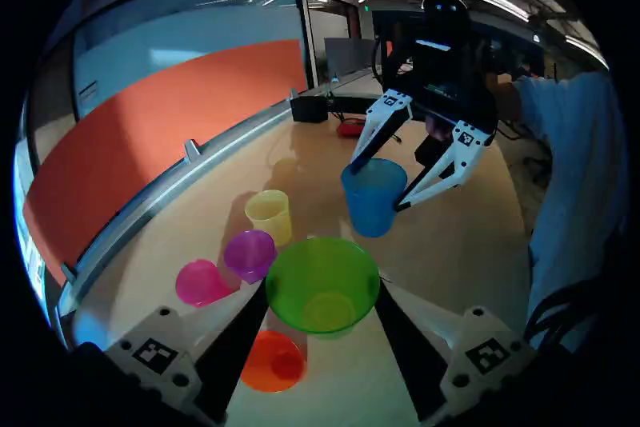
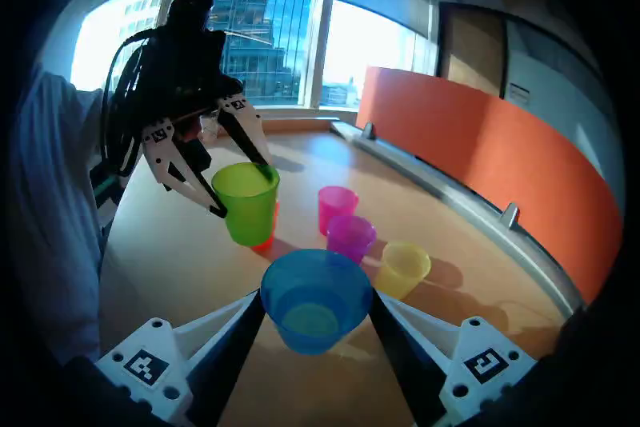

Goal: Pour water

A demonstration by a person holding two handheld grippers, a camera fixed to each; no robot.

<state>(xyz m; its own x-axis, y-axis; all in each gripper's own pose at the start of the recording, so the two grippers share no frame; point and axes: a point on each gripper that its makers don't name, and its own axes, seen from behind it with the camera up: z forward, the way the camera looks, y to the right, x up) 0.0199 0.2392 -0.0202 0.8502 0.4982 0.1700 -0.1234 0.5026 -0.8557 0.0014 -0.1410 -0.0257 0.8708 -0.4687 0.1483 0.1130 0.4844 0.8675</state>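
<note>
Your left gripper has its jaws closed on the green cup, which is upright and close to the orange cup. Your right gripper grips the blue cup between its jaws, also upright and apart from the green one. The yellow cup, purple cup and pink cup stand clustered on the worktop. You cannot tell whether either held cup contains water.

1. The green cup and blue cup are looking like see-through, shiny plastic.
2. The table is looking like smooth, pale wood.
3. The fingers are looking like matt black plastic.
</note>
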